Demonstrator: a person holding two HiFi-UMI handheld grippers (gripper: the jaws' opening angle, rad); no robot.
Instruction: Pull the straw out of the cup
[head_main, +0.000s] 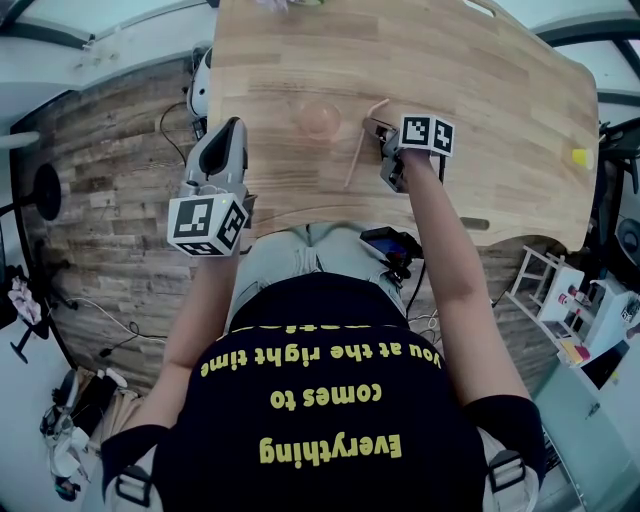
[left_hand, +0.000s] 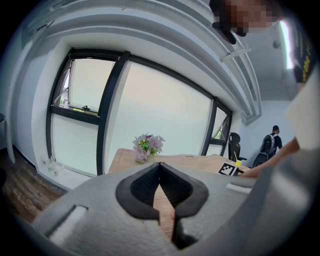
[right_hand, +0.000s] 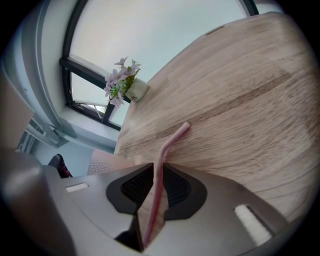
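- A person in a black T-shirt with yellow lettering stands at the near edge of a pale wooden table (head_main: 480, 90), holding a two-jaw gripper in each hand.
- The right gripper (head_main: 380, 140) is over the table, just right of the middle. Its jaws are drawn in narrow and pinch a pink straw (head_main: 358, 155).
- In the right gripper view, the straw (right_hand: 172, 140) runs lengthwise between the black pads of the right gripper (right_hand: 157, 167). Its bent tip sticks out beyond them over the wood.
- The straw is fully out of the cup (head_main: 320, 118). It slants from far right to near left, just to the right of the cup and apart from it.
- The cup is pink and see-through. It stands upright on the table, left of the right gripper.
- The left gripper (head_main: 233, 128) is at the table's near-left edge, well apart from the cup and straw, with its nose pointing toward the far side.
- In the left gripper view, the jaw tips of the left gripper (left_hand: 160, 165) meet with nothing between them. Only wood shows through the slit below.
- A small pot of pale purple flowers (right_hand: 125, 82) stands at the far end of the table, by a large window.
- A small yellow object (head_main: 580, 157) sits at the table's right edge.
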